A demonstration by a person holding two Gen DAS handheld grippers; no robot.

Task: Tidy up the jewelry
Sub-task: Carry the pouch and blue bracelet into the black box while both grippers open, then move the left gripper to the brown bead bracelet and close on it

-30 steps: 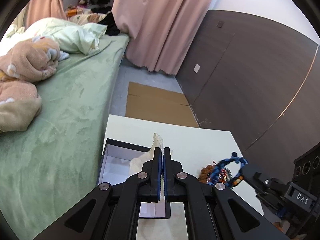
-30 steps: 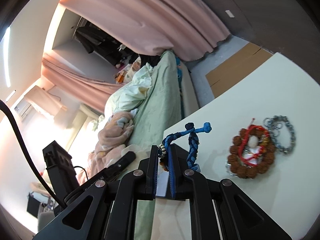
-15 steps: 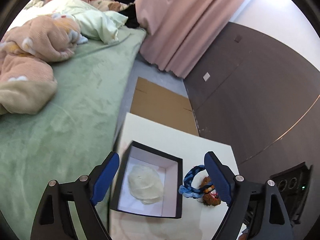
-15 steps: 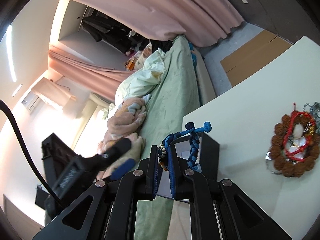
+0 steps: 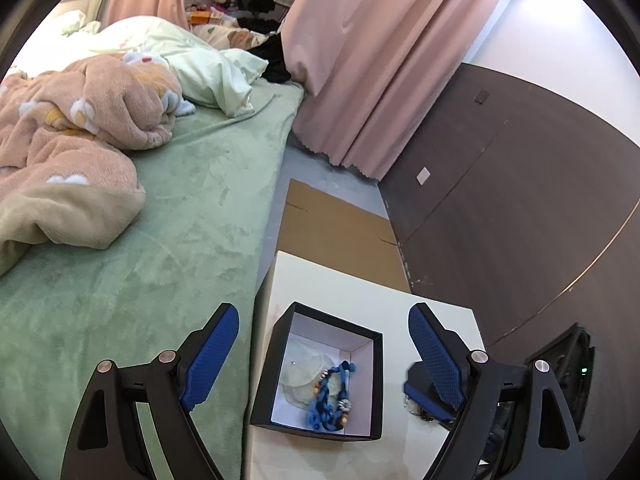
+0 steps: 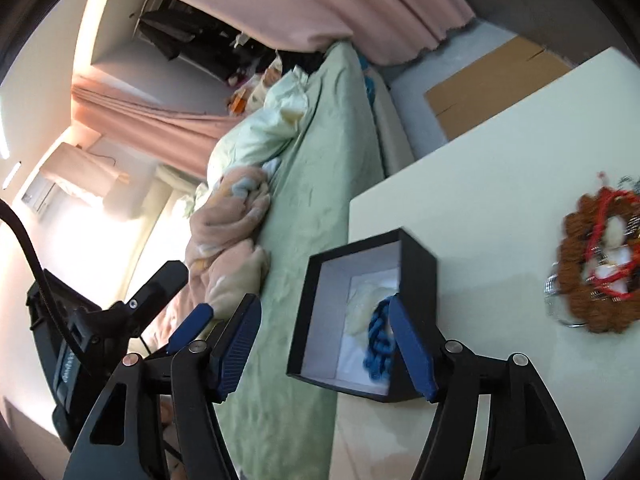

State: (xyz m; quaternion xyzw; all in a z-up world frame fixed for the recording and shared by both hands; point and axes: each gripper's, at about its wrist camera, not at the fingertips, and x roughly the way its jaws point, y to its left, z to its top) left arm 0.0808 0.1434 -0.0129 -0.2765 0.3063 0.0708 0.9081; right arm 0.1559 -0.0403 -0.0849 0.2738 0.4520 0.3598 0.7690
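A black box (image 5: 267,364) with a white lining stands open on the white table (image 5: 344,292). A blue braided bracelet (image 5: 330,394) lies inside it on a pale cloth (image 5: 302,372). The box (image 6: 420,280) and the bracelet (image 6: 378,340) also show in the right wrist view. My left gripper (image 5: 324,356) is open and empty above the box. My right gripper (image 6: 326,344) is open and empty over the box. A brown bead bracelet with red cord (image 6: 592,264) and a silver chain (image 6: 554,288) lie on the table to the right.
A green bed (image 5: 160,240) with a peach blanket (image 5: 72,132) runs along the table's left edge. Pink curtains (image 5: 360,60), a dark wall panel (image 5: 520,200) and flat cardboard (image 5: 336,228) on the floor lie beyond the table.
My right gripper has opened and let the blue bracelet fall into the box. My left gripper opened, releasing the pale cloth into the box, and rose higher.
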